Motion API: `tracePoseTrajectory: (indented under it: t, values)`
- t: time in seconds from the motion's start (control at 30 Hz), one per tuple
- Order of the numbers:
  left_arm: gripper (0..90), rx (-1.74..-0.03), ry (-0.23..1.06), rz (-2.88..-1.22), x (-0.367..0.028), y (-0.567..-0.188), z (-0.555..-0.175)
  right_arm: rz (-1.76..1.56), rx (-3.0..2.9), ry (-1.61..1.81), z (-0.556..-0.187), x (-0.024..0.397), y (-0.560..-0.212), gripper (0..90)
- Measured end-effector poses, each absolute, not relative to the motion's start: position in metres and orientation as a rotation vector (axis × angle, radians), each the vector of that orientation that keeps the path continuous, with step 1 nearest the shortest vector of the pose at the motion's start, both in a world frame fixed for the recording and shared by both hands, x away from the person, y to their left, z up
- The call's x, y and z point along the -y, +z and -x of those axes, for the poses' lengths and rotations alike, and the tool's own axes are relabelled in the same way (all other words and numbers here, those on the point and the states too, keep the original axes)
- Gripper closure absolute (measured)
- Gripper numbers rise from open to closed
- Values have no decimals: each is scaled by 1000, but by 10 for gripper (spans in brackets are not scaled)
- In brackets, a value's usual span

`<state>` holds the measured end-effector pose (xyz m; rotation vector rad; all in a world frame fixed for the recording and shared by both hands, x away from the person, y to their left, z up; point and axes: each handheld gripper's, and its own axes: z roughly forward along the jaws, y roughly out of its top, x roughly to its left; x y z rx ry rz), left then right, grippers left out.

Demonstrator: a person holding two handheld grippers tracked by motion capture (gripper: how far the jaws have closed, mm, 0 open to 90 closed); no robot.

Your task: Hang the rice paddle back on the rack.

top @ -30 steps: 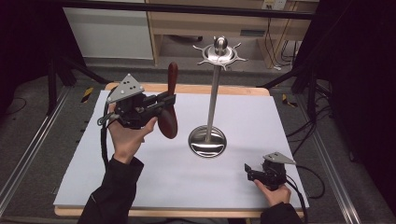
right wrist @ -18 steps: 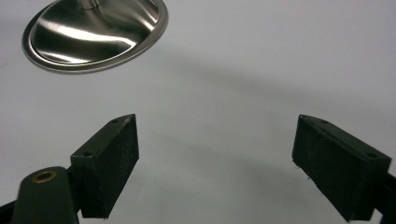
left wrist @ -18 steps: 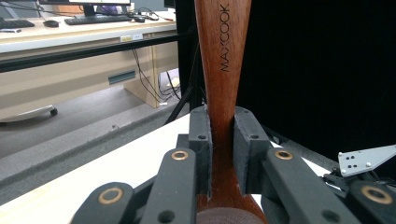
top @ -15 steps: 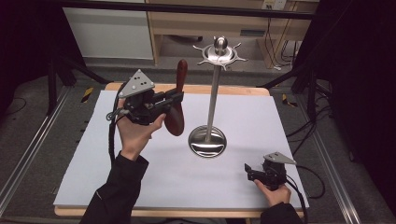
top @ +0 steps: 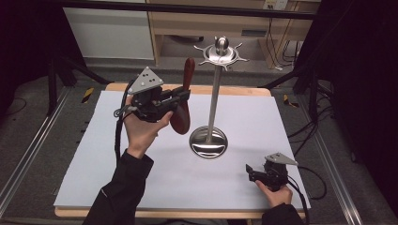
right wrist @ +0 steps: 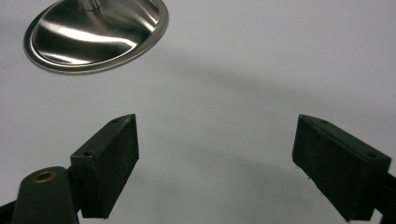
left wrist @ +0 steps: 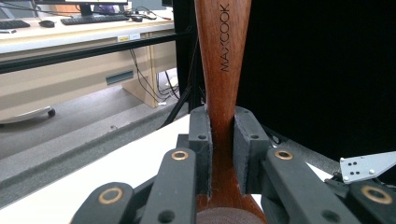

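Left gripper (top: pixel 180 96) clamps the spoon (top: pixel 184 101) upright by its neck, handle up toward the rack (top: pixel 217 54) for hanging, while the right gripper (top: pixel 253 172) rests open.

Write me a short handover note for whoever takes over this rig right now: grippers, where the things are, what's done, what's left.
Left gripper: shut on the wooden spoon, lifted above the table, handle up, bowl down, left of the metal stand. The fingers clamp the spoon's narrow neck.
Right gripper: open, holding nothing, low over the white mat at the near right corner, facing the stand's base.
Done: spoon picked up and brought near the stand.
Left: probably hang the spoon on a hook of the stand's top ring; it is not yet on one.
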<state>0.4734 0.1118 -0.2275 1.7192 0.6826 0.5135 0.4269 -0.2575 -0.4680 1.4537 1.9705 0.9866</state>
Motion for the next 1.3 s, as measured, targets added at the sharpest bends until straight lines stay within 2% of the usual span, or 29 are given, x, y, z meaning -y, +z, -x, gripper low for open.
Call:
tracePoseTrajectory:
  t: [0.6,1.3]
  values:
    - [787,-672,541,-1724,-106,-228,-484,-1450,-1970,985,-427,257,-468,149]
    - [787,-697,506,-1741,-97,-231,-490,-1451,-1971,986,-427,257,-468,149]
